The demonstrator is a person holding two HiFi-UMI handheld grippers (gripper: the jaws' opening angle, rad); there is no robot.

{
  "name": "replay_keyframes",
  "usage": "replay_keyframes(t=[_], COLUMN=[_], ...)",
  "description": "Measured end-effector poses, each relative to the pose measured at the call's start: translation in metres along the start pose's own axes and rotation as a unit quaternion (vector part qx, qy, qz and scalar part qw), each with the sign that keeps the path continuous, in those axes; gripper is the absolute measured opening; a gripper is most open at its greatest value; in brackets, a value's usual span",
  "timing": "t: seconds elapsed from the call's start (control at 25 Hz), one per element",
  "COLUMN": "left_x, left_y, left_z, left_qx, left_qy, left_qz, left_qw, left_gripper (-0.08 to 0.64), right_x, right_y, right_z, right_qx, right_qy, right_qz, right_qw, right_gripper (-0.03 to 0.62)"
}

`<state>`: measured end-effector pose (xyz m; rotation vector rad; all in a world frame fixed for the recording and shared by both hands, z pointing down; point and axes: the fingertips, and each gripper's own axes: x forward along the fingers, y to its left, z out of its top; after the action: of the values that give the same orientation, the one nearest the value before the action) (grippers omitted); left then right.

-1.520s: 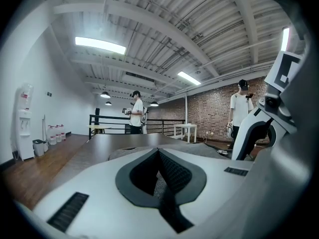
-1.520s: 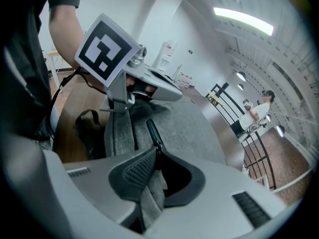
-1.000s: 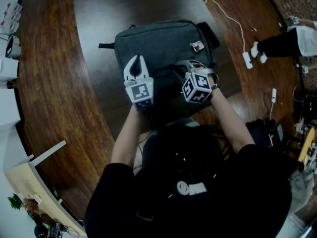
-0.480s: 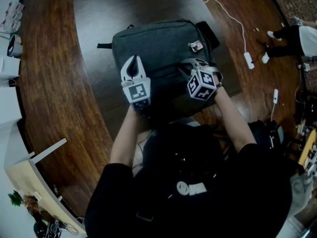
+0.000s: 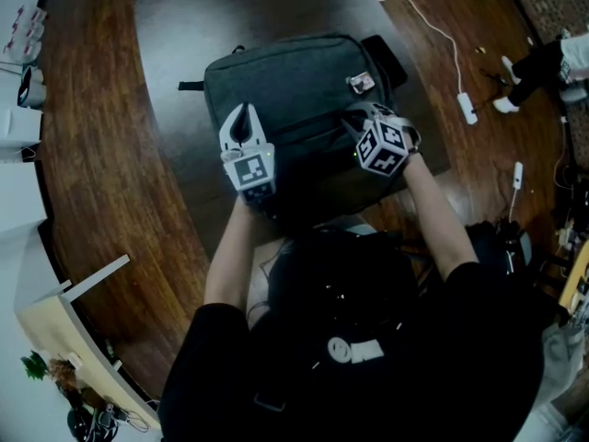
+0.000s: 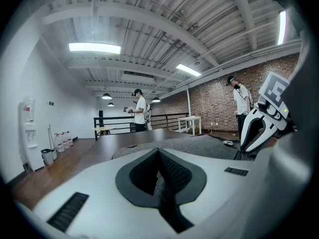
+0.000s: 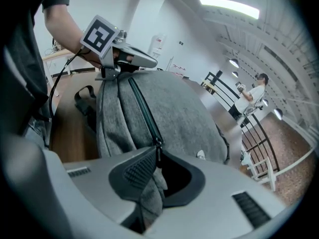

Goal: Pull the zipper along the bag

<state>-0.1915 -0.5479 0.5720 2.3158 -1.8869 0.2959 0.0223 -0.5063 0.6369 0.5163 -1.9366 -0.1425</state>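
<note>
Sliding rightward, our right gripper (image 5: 357, 120) drags the zipper pull along the bag

Since a second ago our right gripper has shifted to the right and a little farther from us across the grey bag (image 5: 294, 76). Our left gripper (image 5: 241, 113) keeps its place at the bag's near left side. The bag lies flat on the dark table (image 5: 175, 26), straight ahead of us, with a black strap (image 5: 190, 86) sticking out at its left edge.

We see in the right gripper view that its jaws are closed on the zipper pull (image 7: 157, 145). The small dark tab sits right at the tips, and a fold of grey fabric is bunched between the pads below it. The zipper track (image 7: 141, 106) runs away from the tips over the bag's rounded side toward our left gripper.

We see in the left gripper view that its jaws are pressed together, tips touching, pinching grey bag fabric between the pads.

To the right of the bag a white plug block (image 5: 467, 109) lies on the wood at the end of its cable, well apart from both grippers
</note>
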Motion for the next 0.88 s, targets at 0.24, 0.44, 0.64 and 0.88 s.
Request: replay_keyframes(t=[0.24,0.44,0.64,0.88], left_x=[0.000,-0.001,-0.004,-0.015], left_y=[-0.002,0.000,0.002,-0.005], left_z=[-0.001,0.000,0.005,0.055], left_qx=[0.009,0.009,-0.005,0.002], left_qy=[0.001,0.000,-0.012,-0.073], left_qz=[0.005,0.009,0.015,0.019], left_qw=[0.9999,0.9999,0.9998,0.9972], left_gripper=[0.006,0.006,0.006,0.006], right_x=[0.008,-0.005,-0.026,-0.063], right_y=[0.000,-0.007,-0.035,-0.052], right_z=[-0.011,-0.024,-0.061,0.041], right_qx=[0.014,0.070,0.151,0.199], right_qy=[-0.003,-0.038,-0.025,-0.189], right_qz=[0.005,0.001,-0.069,-0.135], right_qw=[1.000,0.997,0.986,0.952], right_gripper=[0.046,0.057,0.011,0.011])
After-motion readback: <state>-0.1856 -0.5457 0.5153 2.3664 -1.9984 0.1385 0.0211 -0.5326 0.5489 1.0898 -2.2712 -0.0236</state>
